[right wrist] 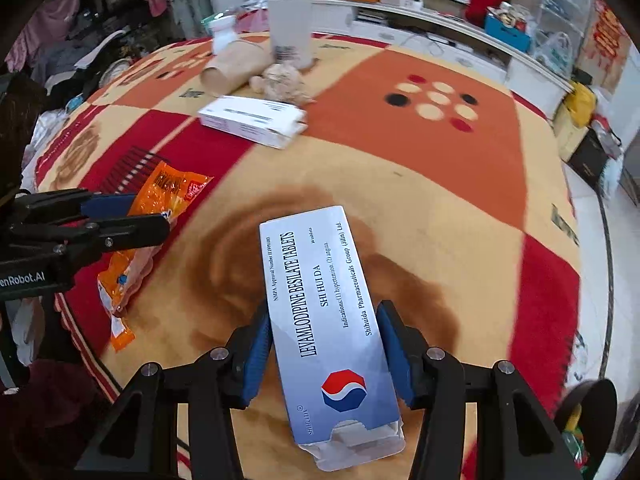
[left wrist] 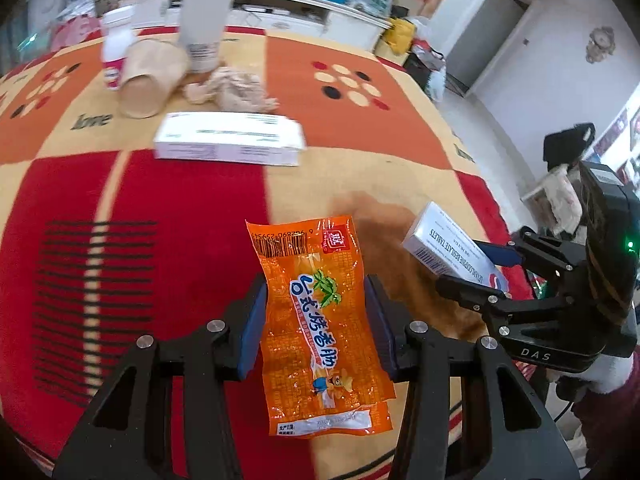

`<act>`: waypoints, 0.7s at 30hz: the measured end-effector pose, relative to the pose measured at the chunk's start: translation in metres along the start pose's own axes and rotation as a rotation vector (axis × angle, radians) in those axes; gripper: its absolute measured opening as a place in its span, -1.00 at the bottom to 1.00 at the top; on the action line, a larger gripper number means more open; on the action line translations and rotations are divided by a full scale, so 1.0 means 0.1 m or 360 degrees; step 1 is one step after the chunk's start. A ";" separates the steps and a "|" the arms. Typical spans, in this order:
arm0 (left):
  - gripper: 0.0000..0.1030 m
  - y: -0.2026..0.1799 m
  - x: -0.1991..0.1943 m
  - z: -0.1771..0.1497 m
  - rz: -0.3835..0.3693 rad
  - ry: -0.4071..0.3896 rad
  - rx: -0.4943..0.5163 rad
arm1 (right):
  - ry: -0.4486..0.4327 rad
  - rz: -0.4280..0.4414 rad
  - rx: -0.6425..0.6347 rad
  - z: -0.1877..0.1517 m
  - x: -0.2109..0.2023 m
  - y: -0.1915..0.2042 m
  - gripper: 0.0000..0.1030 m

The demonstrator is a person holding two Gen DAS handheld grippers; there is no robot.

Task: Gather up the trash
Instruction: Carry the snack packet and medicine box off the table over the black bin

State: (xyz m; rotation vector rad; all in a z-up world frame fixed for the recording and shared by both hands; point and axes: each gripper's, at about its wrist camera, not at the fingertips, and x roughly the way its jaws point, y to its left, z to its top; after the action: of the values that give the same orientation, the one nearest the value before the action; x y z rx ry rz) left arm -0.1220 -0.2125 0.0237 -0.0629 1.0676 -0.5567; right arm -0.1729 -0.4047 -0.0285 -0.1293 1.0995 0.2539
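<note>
My left gripper [left wrist: 316, 320] is shut on an orange snack wrapper [left wrist: 316, 320] and holds it above the patterned tablecloth [left wrist: 160, 208]. My right gripper [right wrist: 324, 344] is shut on a blue-white tablet box [right wrist: 324, 320], held above the cloth. Each gripper shows in the other's view: the right one [left wrist: 472, 268] with its box [left wrist: 444, 248], the left one [right wrist: 128, 216] with the wrapper [right wrist: 160, 200]. A white medicine box [left wrist: 228, 140] lies flat mid-table; it also shows in the right wrist view [right wrist: 252, 120]. Behind it lie a crumpled tissue [left wrist: 232, 88] and a tipped paper cup [left wrist: 148, 80].
A tall white bottle [left wrist: 204, 20] and a small white bottle [left wrist: 116, 44] stand at the far side of the table. A white cabinet [left wrist: 300, 12] with clutter lines the back wall. The table's right edge [left wrist: 480, 184] drops to a light floor.
</note>
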 end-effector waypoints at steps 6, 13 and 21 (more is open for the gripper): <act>-0.13 -0.39 0.17 0.10 -0.0065 0.0028 0.0076 | -0.0010 -0.0064 0.0126 -0.22 -0.14 -0.38 -0.03; -0.13 -0.95 0.38 0.19 -0.0146 0.0067 0.0197 | -0.0023 -0.0149 0.0306 -0.54 -0.32 -0.87 -0.03; -0.14 -1.59 0.63 0.26 -0.0260 0.0127 0.0311 | -0.0054 -0.0249 0.0489 -0.90 -0.57 -1.39 -0.03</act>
State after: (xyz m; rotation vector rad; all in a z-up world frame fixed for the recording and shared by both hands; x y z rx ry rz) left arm -0.1411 -0.3845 0.0351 0.0443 1.0861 -0.8148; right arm -0.2380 -0.5674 -0.0209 0.0630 1.0762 -0.0539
